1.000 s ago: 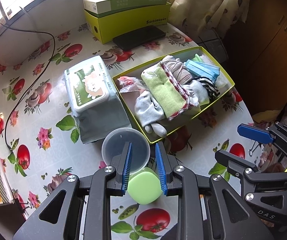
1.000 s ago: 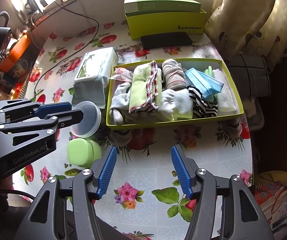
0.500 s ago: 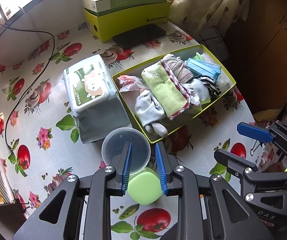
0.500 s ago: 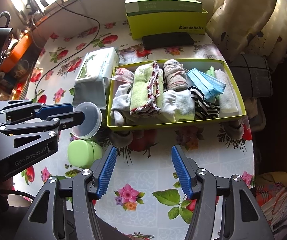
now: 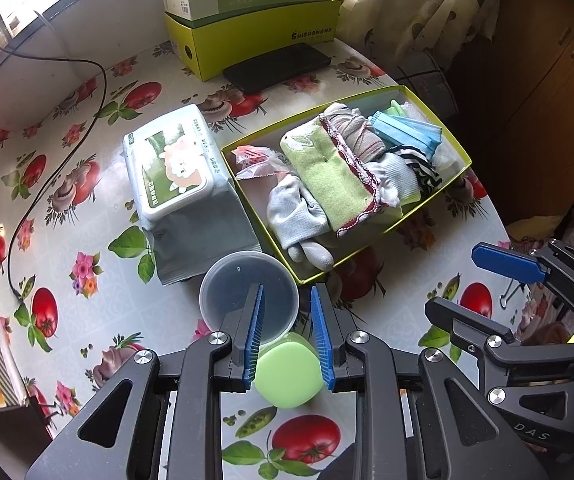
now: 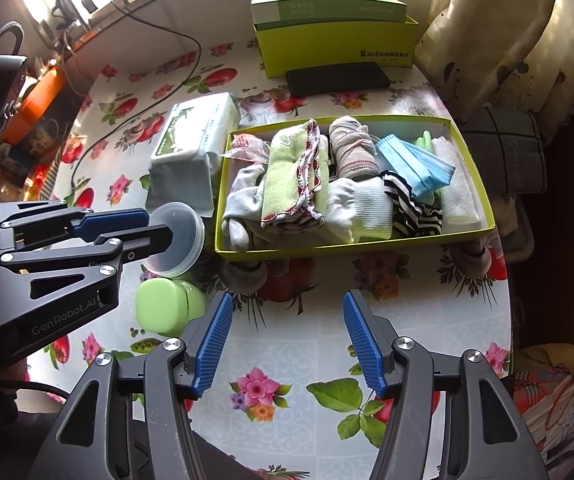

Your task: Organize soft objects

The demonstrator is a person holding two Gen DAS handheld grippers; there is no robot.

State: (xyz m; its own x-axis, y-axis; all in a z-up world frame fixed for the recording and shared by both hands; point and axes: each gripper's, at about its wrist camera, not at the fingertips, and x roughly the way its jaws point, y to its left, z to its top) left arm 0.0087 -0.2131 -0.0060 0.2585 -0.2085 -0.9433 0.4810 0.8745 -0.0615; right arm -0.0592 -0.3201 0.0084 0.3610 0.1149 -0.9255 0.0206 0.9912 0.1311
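Observation:
A yellow-green tray (image 5: pixel 463 158) (image 6: pixel 335 249) on the flowered table holds soft things: a green towel (image 5: pixel 331 178) (image 6: pixel 287 176), grey socks (image 5: pixel 293 216), a striped cloth (image 6: pixel 415 208) and a blue face mask (image 5: pixel 407 134) (image 6: pixel 415 162). My left gripper (image 5: pixel 287 312) (image 6: pixel 159 226) hovers empty, its jaws a narrow gap apart, above a clear plastic cup (image 5: pixel 223 292) (image 6: pixel 185 236) and a green case (image 5: pixel 289 376) (image 6: pixel 163 306). My right gripper (image 6: pixel 287 340) (image 5: pixel 487 280) is wide open and empty in front of the tray.
A wet-wipes pack (image 5: pixel 179 176) (image 6: pixel 195 148) lies left of the tray. A black phone (image 5: pixel 279 68) and stacked green boxes (image 5: pixel 255 28) stand at the back. A black cable (image 5: pixel 59 136) runs along the left. A curtain (image 5: pixel 419 8) hangs at the back right.
Both grippers have drifted slightly; the scene shifts a little in both views. Nothing was taken hold of or let go.

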